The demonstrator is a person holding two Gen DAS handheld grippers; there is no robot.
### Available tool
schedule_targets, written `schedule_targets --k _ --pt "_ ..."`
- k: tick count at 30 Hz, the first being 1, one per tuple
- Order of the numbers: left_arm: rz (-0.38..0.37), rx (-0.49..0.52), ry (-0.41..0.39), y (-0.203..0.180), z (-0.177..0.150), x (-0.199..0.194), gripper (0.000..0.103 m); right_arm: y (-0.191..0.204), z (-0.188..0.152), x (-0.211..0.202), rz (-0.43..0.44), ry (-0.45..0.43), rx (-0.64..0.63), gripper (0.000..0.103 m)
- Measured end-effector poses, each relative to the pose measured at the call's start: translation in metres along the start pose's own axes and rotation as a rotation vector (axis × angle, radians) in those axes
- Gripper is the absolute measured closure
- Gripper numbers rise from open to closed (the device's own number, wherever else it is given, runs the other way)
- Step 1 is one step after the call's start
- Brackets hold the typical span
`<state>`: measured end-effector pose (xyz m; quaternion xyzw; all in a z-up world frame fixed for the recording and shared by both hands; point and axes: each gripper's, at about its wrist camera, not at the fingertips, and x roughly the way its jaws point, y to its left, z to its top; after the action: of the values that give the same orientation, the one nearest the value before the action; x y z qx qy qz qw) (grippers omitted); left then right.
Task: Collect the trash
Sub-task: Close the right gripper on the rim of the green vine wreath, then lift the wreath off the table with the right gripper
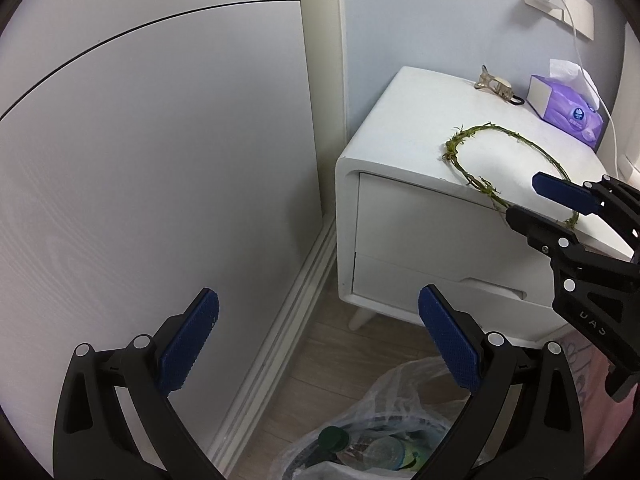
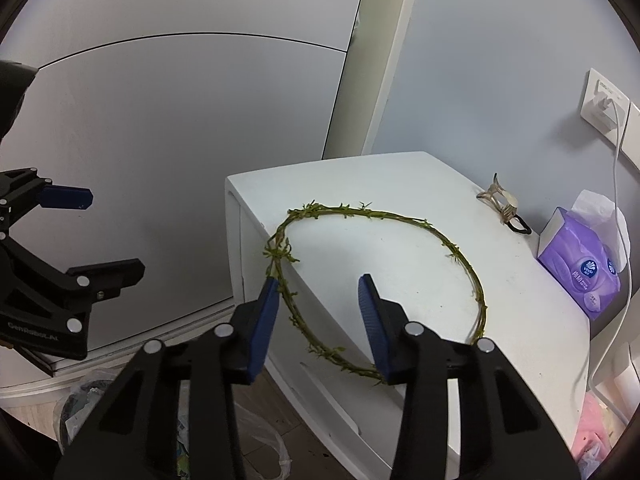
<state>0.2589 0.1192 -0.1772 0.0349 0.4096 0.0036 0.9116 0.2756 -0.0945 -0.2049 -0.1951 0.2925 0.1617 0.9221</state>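
Note:
A green twig wreath (image 2: 440, 240) lies flat on the white nightstand (image 2: 520, 340); it also shows in the left wrist view (image 1: 472, 132). My right gripper (image 2: 320, 296) is open just above the wreath's near left arc, one pad on each side of the twig, not touching it. The right gripper also shows in the left wrist view (image 1: 524, 196). My left gripper (image 1: 316, 340) is open and empty, held over a clear plastic trash bag (image 1: 384, 432) on the floor that holds bottles and wrappers. The left gripper also shows in the right wrist view (image 2: 112, 236).
A purple tissue box (image 2: 580, 268), a hair claw clip (image 2: 500, 200) and a black hair tie lie at the nightstand's back. A white charging cable (image 2: 620, 208) hangs from a wall socket. A grey wardrobe door (image 1: 160, 160) stands left of the nightstand. Wooden floor lies below.

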Motion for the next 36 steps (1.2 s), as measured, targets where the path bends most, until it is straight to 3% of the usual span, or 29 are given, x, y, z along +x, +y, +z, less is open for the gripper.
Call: schedule_targets --k 8,22,36 --pt "-0.007 0.005 -0.002 -0.004 -0.001 -0.001 0.006 0.005 -0.003 0.0 0.01 0.0 -0.039 0.064" --pt "-0.013 0.006 0.001 -0.008 -0.001 -0.002 0.006 0.004 -0.001 0.001 0.005 -0.006 -0.055 0.096" --pt "-0.006 0.017 -0.012 -0.018 -0.003 -0.017 0.006 0.007 0.003 -0.016 0.048 -0.046 -0.025 0.097"
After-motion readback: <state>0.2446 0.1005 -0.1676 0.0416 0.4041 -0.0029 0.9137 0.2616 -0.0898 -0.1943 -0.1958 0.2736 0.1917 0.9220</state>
